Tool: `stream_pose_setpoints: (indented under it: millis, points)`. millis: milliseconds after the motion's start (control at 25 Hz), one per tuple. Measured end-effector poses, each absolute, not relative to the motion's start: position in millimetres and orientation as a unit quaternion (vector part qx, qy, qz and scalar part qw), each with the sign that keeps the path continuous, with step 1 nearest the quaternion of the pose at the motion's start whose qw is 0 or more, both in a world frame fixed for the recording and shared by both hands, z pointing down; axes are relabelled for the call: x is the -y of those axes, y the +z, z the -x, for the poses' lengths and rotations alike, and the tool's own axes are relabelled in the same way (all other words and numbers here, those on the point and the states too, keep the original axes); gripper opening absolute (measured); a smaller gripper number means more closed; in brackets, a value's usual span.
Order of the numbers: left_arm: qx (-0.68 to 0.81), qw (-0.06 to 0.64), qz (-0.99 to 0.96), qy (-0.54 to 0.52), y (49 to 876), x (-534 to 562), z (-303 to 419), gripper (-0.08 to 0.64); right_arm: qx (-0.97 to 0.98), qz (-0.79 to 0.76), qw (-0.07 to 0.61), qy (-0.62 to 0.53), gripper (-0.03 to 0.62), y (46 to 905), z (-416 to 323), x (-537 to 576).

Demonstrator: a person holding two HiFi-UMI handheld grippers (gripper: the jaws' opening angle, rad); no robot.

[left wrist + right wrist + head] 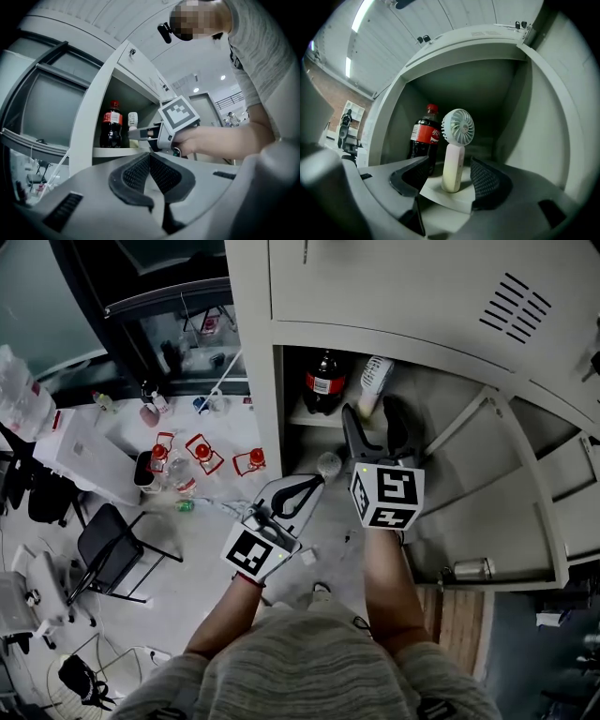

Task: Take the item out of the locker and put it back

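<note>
Right gripper view is showing the fan (pixel 454 149) standing upright on the shelf (pixel 445 199) inside the locker (pixel 534 117), just beside a cola bottle (pixel 423 140) that is sitting to its left and slightly behind. The right gripper (pixel 450 174) is hanging at the shelf's front edge with its jaws spread wide and the fan's handle framed between them, neither pad touching it. The left gripper (pixel 150 161) is hovering outside the locker, low and to the left, with its jaws pressed together on nothing.

The fan is looking light and top-heavy: a slim, smooth plastic handle under a round grilled head, balancing on a small base, so a nudge from one pad is likely to tip it against the bottle. The handle's middle is looking like the place to grip — stiff enough for a firm squeeze, though probably slick. The thin grille is best avoided. Both pads should be meeting the handle together, then lifting straight up before drawing out past the locker's frame.
</note>
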State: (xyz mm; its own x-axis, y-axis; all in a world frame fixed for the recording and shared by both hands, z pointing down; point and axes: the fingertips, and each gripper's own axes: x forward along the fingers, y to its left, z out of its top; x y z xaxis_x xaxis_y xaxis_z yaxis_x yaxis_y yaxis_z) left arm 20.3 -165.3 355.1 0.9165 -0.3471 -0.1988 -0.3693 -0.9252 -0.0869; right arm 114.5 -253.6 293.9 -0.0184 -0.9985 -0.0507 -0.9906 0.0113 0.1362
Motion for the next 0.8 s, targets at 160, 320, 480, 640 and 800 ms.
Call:
stream_pose_setpoints:
  millis: [160, 320, 480, 640, 800]
  points:
    - [-0.175, 0.063, 0.978, 0.091, 353.8, 164.2, -21.0, 0.009, 0.699, -0.711, 0.035, -0.063, 0.284, 288.9, -118.1, 262.8]
    - [-0.174, 0.061, 0.979, 0.091, 353.7, 162.9, -19.0, 0.009, 0.69, -0.721, 0.044, -0.052, 0.283, 290.4, -123.5, 270.2]
    - [-0.175, 0.062, 0.978, 0.09, 354.0, 162.9, -16.7, 0.009, 0.687, -0.723, 0.046, -0.056, 0.169, 290.9, -124.9, 272.1]
    - [-0.176, 0.064, 0.978, 0.088, 353.8, 161.6, -15.1, 0.009, 0.69, -0.72, 0.041, -0.056, 0.16, 291.5, -124.4, 271.3]
    - [-0.179, 0.067, 0.978, 0.089, 351.5, 161.4, -13.4, 0.009, 0.695, -0.716, 0.032, -0.056, 0.152, 290.8, -123.2, 270.0]
